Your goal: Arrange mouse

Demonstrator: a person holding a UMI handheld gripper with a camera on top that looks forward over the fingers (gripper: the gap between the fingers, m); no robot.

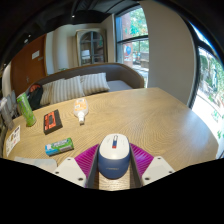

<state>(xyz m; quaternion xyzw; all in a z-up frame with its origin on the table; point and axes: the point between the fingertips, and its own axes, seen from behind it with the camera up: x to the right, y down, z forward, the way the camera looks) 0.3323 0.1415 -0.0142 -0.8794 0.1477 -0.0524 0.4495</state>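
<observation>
— Nearest, what do we see at the gripper (113, 165)?

— We see its two fingers with magenta pads (86, 157) closed on the mouse (113, 155), a white-and-blue-grey one; each pad presses a flank, so the jaws stand narrow, holding it. The mouse sits between the fingers, above the near edge of the wooden table (150, 115); we cannot tell whether it touches the surface.

— And just ahead?

— To the left of the fingers we note a green packet (59, 146); beyond it, a dark box with an orange face (52, 121), a pale bottle-like item (81, 109) and an upright green container (26, 110).

— Farthest?

— Past the table we see a striped sofa (85, 85), a cabinet (90, 46) and windows (132, 35).
</observation>
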